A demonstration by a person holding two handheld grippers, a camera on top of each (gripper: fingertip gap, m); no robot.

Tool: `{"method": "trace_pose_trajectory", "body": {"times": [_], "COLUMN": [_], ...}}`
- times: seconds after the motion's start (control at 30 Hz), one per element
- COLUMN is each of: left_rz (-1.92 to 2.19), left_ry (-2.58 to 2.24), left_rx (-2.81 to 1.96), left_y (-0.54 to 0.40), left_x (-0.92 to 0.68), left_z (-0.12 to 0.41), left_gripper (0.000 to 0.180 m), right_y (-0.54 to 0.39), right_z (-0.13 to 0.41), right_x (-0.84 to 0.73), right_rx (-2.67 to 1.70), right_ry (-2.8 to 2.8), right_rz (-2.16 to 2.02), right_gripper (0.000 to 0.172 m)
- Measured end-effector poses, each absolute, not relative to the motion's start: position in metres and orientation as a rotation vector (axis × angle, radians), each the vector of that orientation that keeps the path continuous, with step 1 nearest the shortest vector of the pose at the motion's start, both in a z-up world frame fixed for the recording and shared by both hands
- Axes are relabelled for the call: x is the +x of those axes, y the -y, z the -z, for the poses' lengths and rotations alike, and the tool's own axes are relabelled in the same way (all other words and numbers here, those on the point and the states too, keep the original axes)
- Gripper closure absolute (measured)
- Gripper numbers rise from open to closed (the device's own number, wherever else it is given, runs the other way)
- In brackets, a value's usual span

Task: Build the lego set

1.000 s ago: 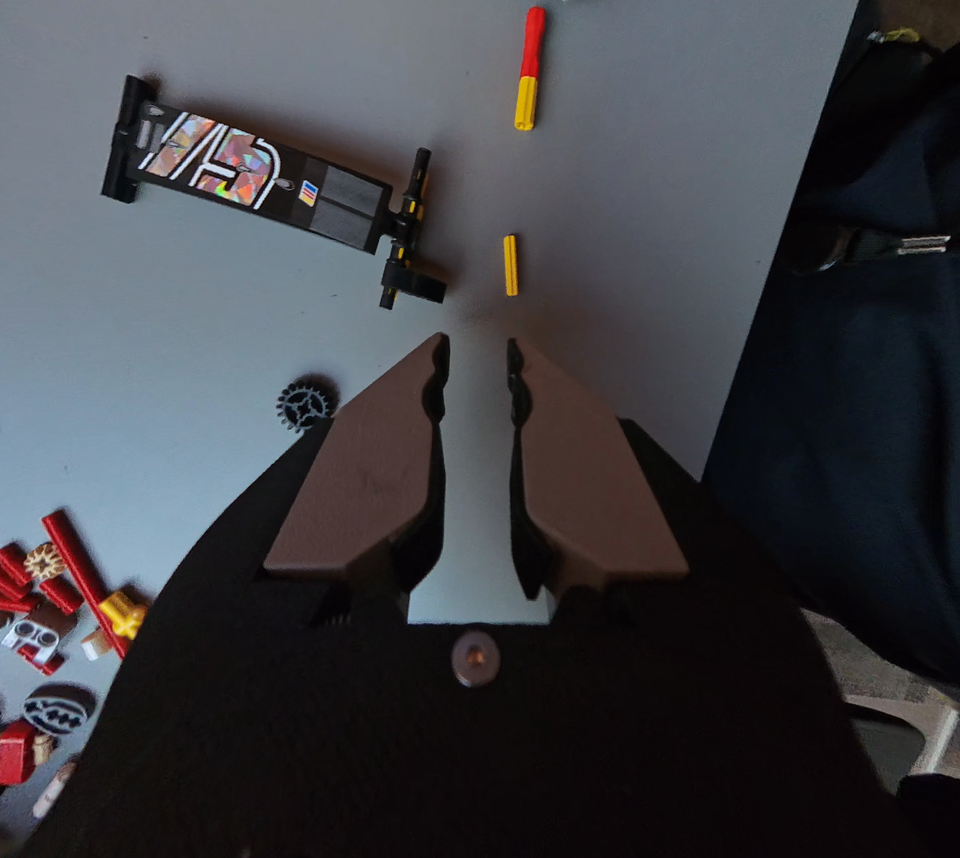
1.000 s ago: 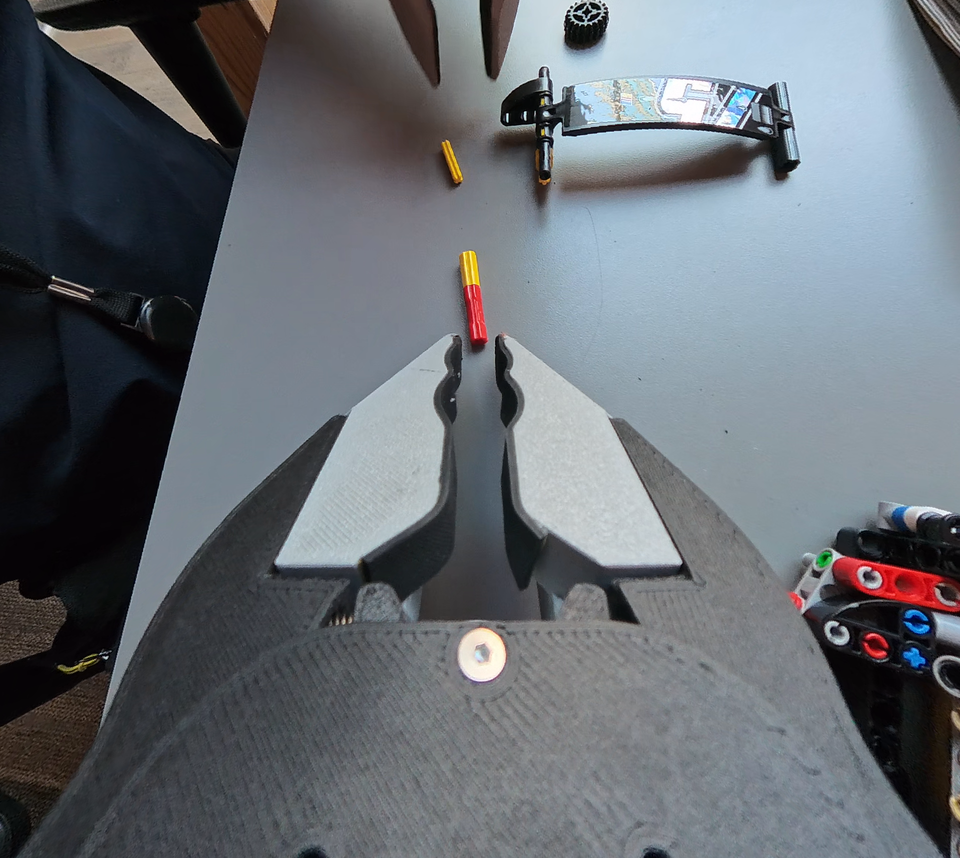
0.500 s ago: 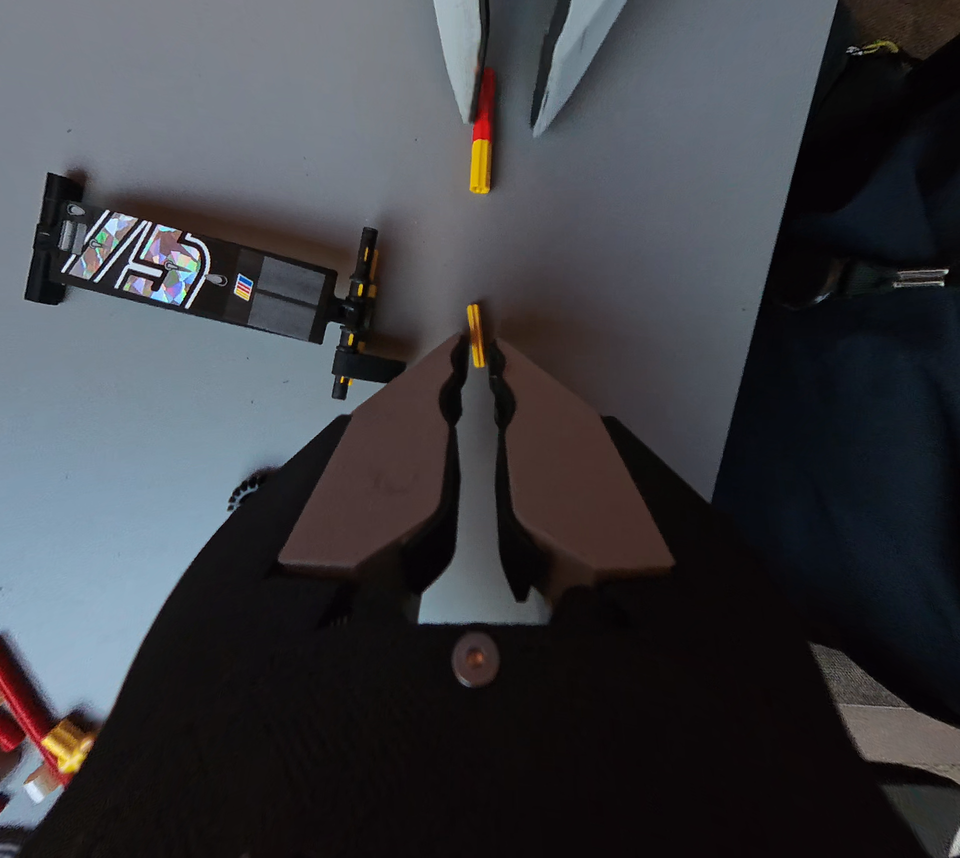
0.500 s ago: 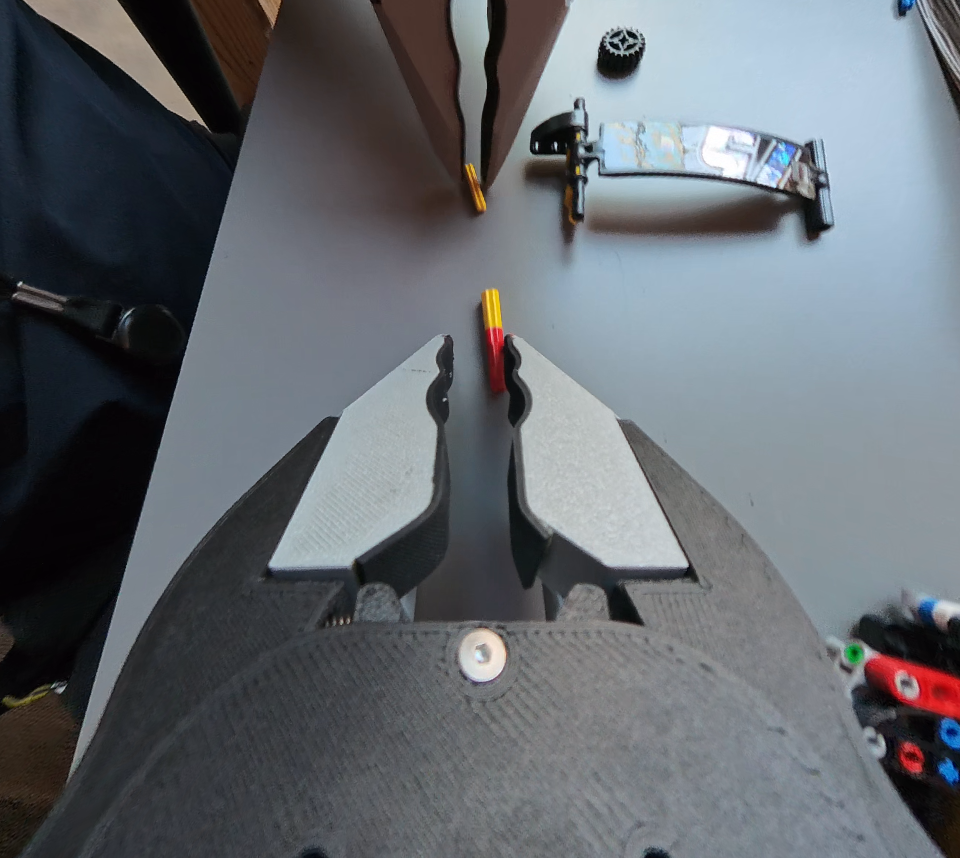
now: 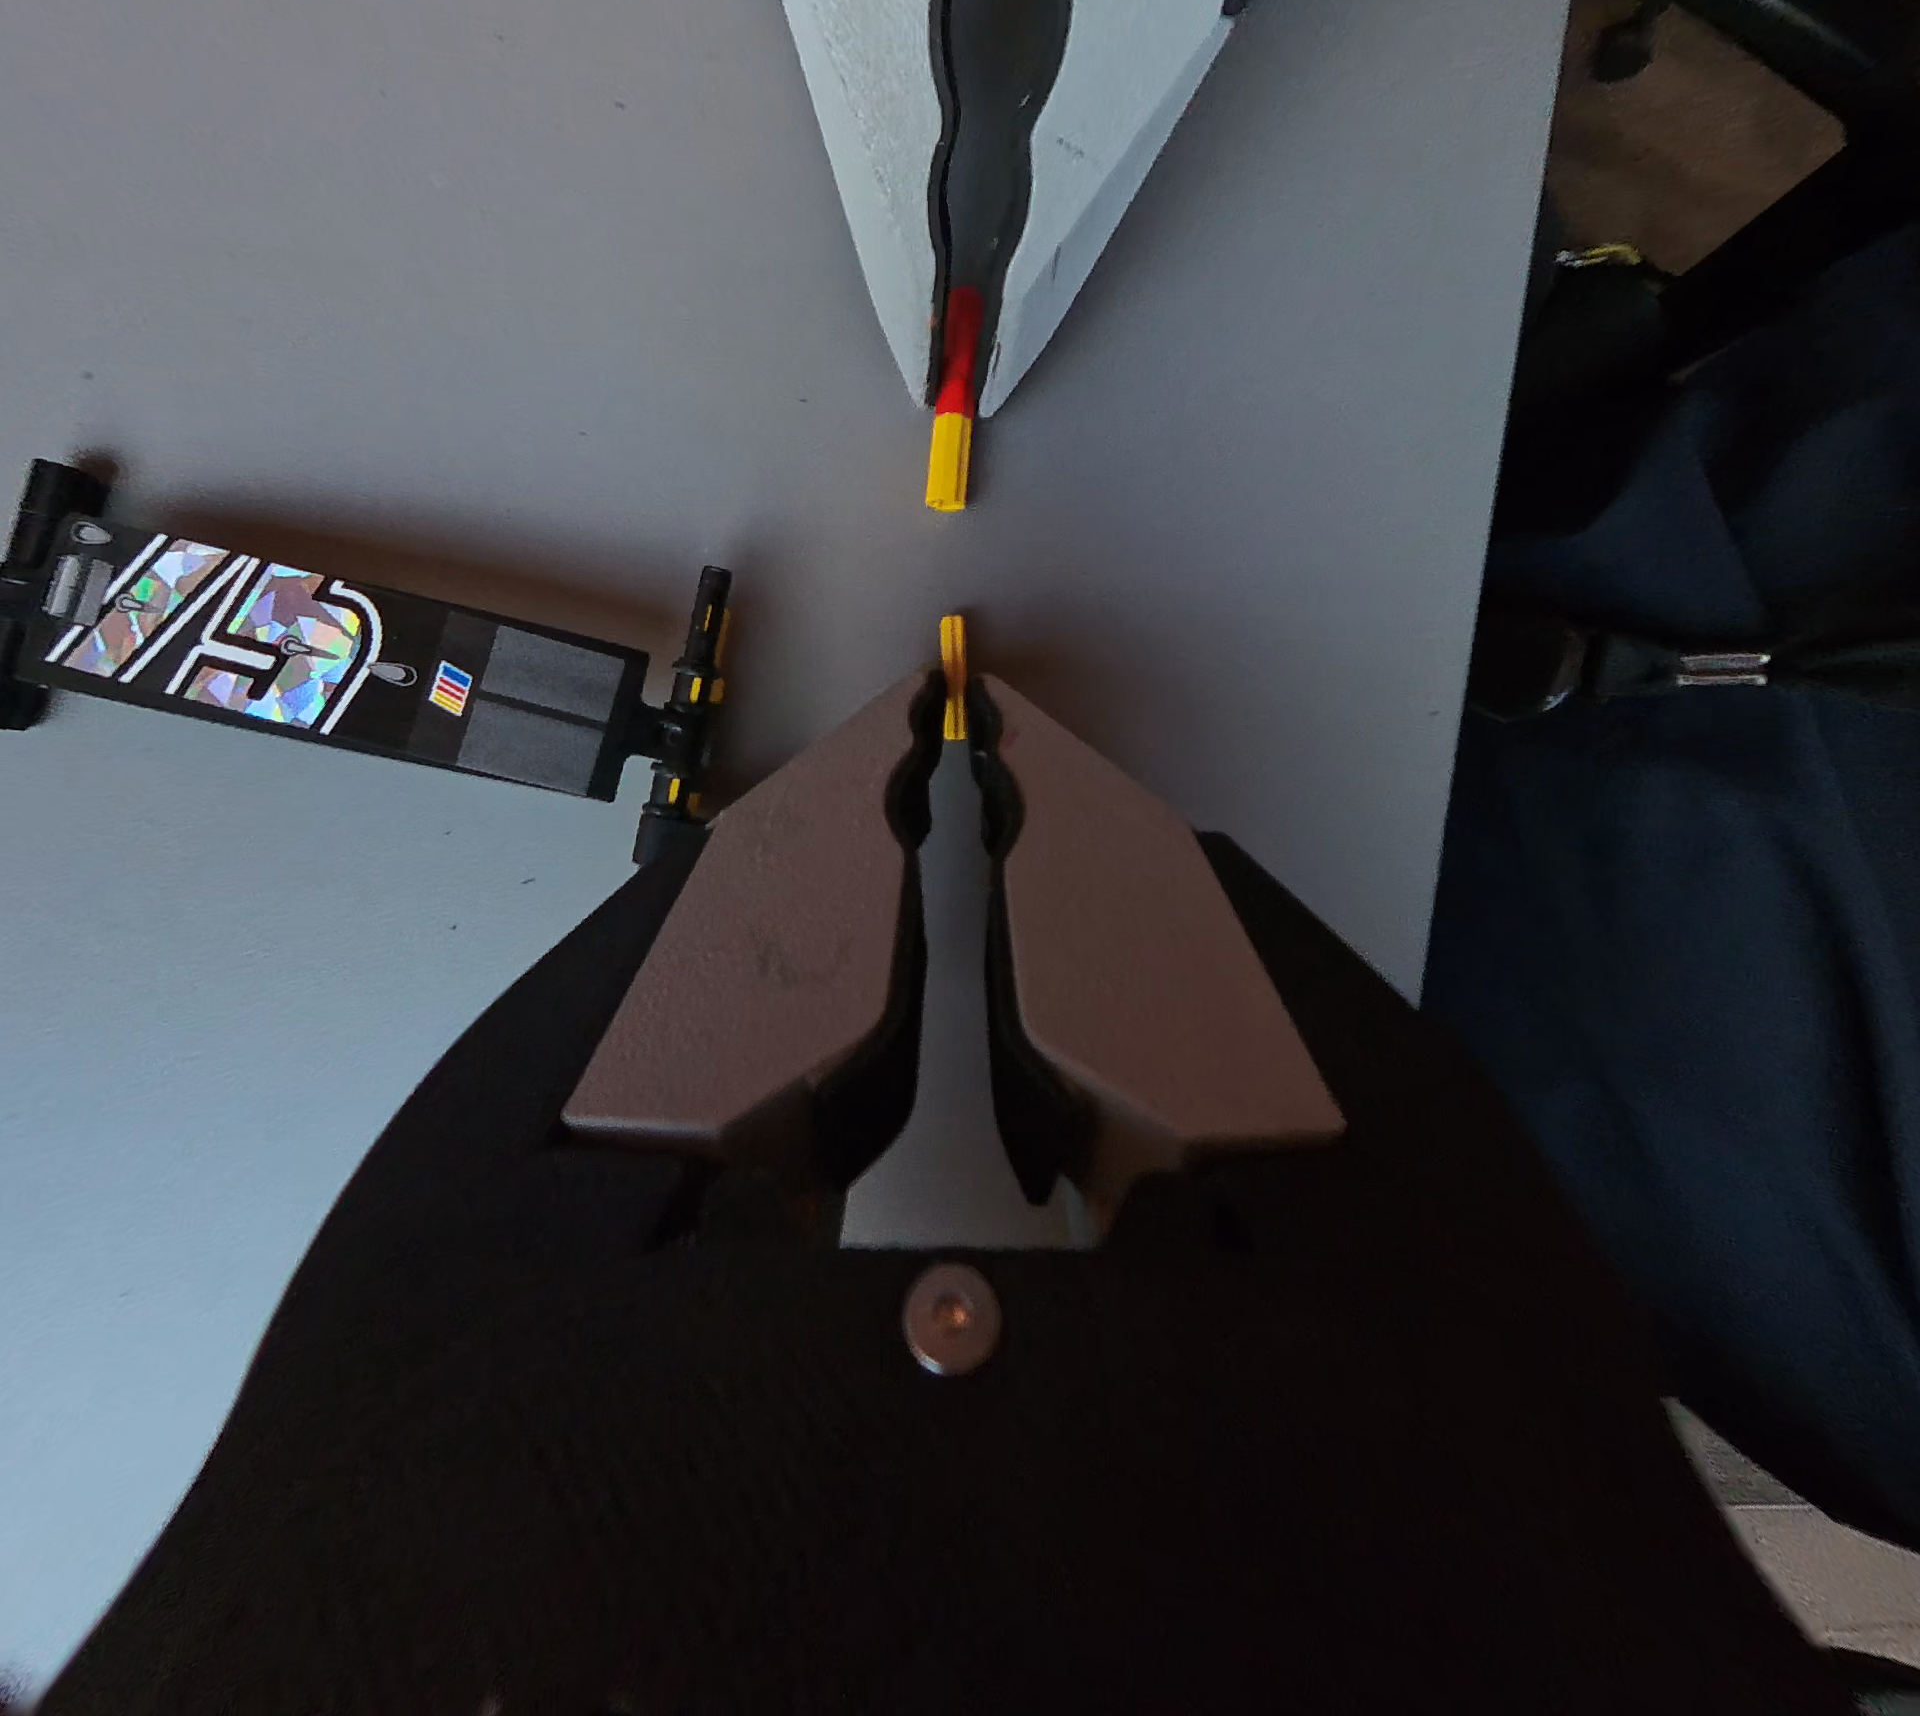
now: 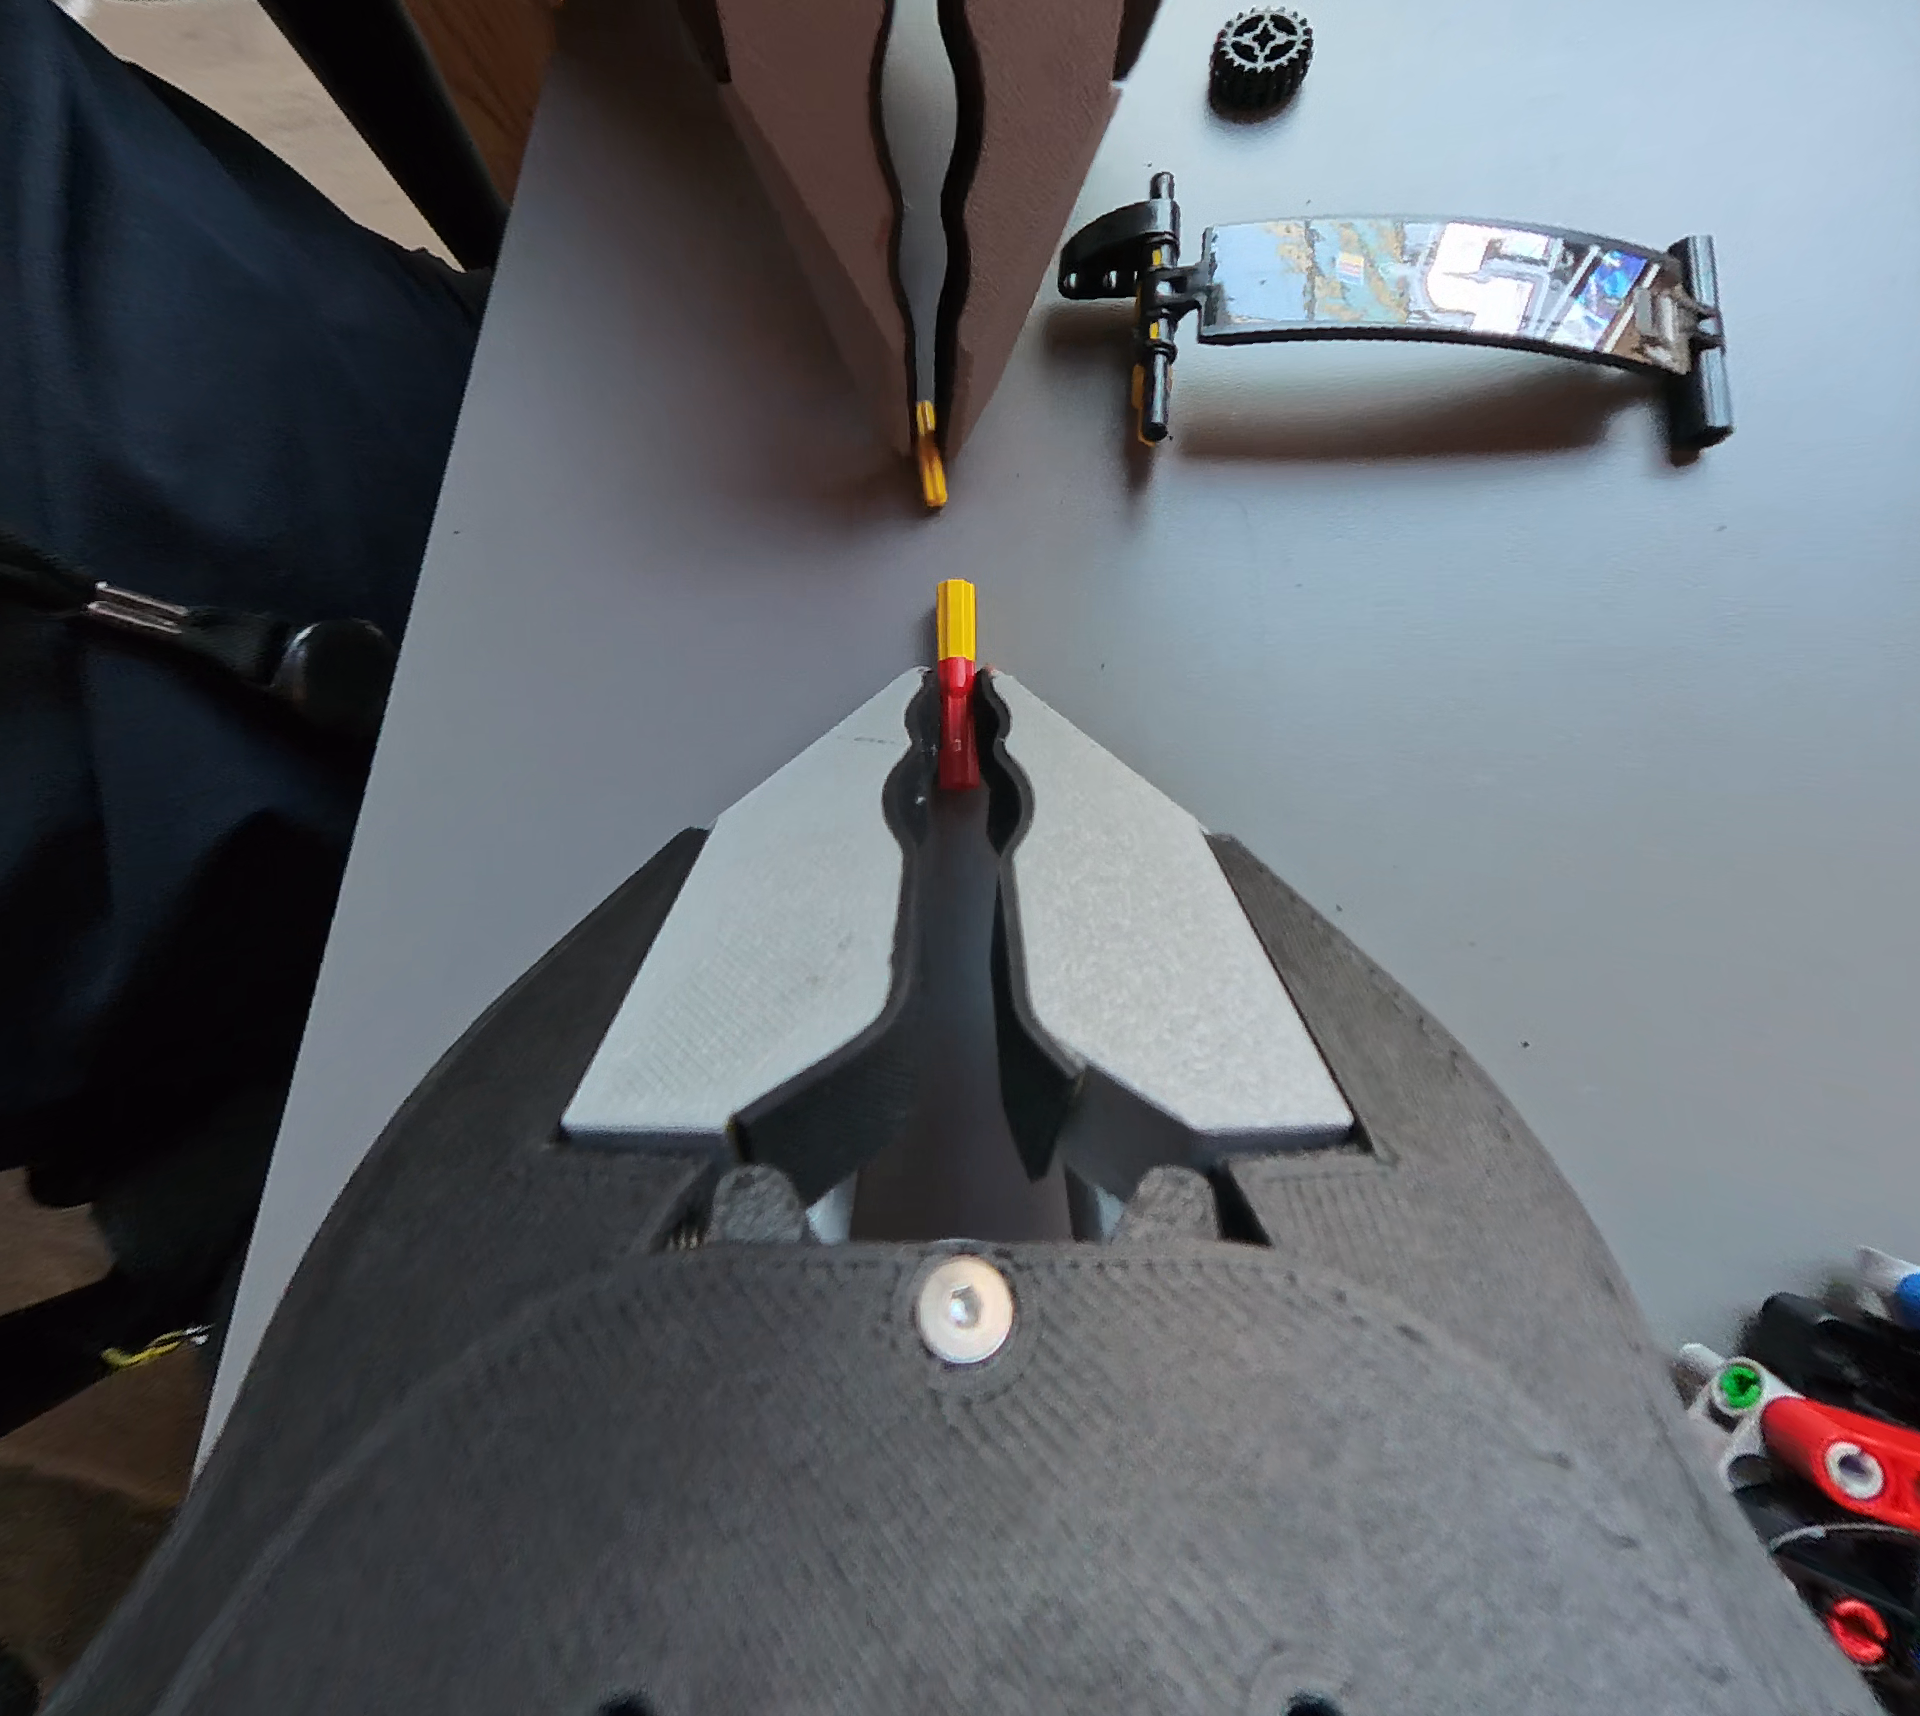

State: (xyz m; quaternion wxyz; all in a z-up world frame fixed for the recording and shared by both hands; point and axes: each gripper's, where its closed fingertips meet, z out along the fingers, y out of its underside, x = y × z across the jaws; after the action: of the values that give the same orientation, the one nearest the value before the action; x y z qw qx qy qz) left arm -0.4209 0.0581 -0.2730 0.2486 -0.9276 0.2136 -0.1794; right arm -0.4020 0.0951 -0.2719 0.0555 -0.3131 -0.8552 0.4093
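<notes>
My left gripper (image 5: 953, 698) with brown fingers is shut on a thin yellow axle (image 5: 952, 674); the axle's far end sticks out past the fingertips. The right wrist view shows this too, with the yellow axle (image 6: 928, 461) pinched at the brown tips. My right gripper (image 6: 956, 698) with grey fingers is shut on the red part of a red-and-yellow pin piece (image 6: 955, 679); its yellow end points forward. In the left wrist view the same piece (image 5: 951, 419) is clamped between the grey fingers. The two grippers face each other tip to tip over the grey table (image 5: 416, 160), a short gap between the two parts.
A black curved panel with a shiny sticker and a black-yellow pin assembly (image 5: 312, 658) lies beside the grippers, also in the right wrist view (image 6: 1434, 284). A black gear (image 6: 1259, 51) lies beyond it. Loose red, black and blue parts (image 6: 1829, 1458) sit at the lower right. The table edge (image 5: 1507, 523) and a person's dark clothing are close by. Some 5 cm of space lies between my two pairs of fingers.
Both grippers moved toward each other and closed: the left pads shut on the yellow axle that lay on the table, the right pads shut on the red end of the red-and-yellow piece.
</notes>
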Motion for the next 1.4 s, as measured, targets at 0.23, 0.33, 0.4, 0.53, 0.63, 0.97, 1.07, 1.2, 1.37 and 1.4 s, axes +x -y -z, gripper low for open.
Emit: {"method": "trace_pose_trajectory", "body": {"times": [0.23, 0.33, 0.4, 0.53, 0.63, 0.97, 1.07, 1.2, 1.37, 1.4], "left_rz": [0.427, 0.461, 0.499, 0.567, 0.596, 0.581, 0.595, 0.627, 0.643, 0.654], "left_ry": [-0.622, -0.612, -0.611, -0.595, -0.562, -0.501, -0.491, -0.483, -0.481, -0.48], "left_rx": [-2.533, -2.522, -2.512, -2.473, -2.444, -2.423, -2.419, -2.409, -2.395, -2.392], "left_y": [-0.057, -0.057, -0.058, -0.063, -0.069, -0.075, -0.075, -0.076, -0.079, -0.079], "left_x": [-0.423, -0.42, -0.416, -0.408, -0.404, -0.409, -0.41, -0.41, -0.407, -0.406], "left_z": [0.273, 0.273, 0.273, 0.273, 0.272, 0.272, 0.272, 0.272, 0.272, 0.272], "left_gripper": [0.175, 0.179, 0.18, 0.18, 0.18, 0.18, 0.18, 0.18, 0.18, 0.18], "right_y": [-0.095, -0.094, -0.094, -0.091, -0.09, -0.096, -0.097, -0.097, -0.097, -0.096], "right_z": [0.272, 0.272, 0.272, 0.272, 0.273, 0.272, 0.272, 0.272, 0.272, 0.272], "right_x": [-0.402, -0.401, -0.401, -0.4, -0.398, -0.394, -0.394, -0.394, -0.394, -0.394], "right_rx": [-0.942, -0.942, -0.932, -0.898, -0.867, -0.877, -0.883, -0.894, -0.9, -0.901], "right_ry": [2.598, 2.603, 2.604, 2.606, 2.613, 2.624, 2.625, 2.63, 2.631, 2.632], "right_rz": [-1.24, -1.246, -1.243, -1.229, -1.222, -1.236, -1.241, -1.251, -1.256, -1.257], "right_gripper": [0.168, 0.168, 0.168, 0.168, 0.168, 0.168, 0.168, 0.168, 0.168, 0.168]}}
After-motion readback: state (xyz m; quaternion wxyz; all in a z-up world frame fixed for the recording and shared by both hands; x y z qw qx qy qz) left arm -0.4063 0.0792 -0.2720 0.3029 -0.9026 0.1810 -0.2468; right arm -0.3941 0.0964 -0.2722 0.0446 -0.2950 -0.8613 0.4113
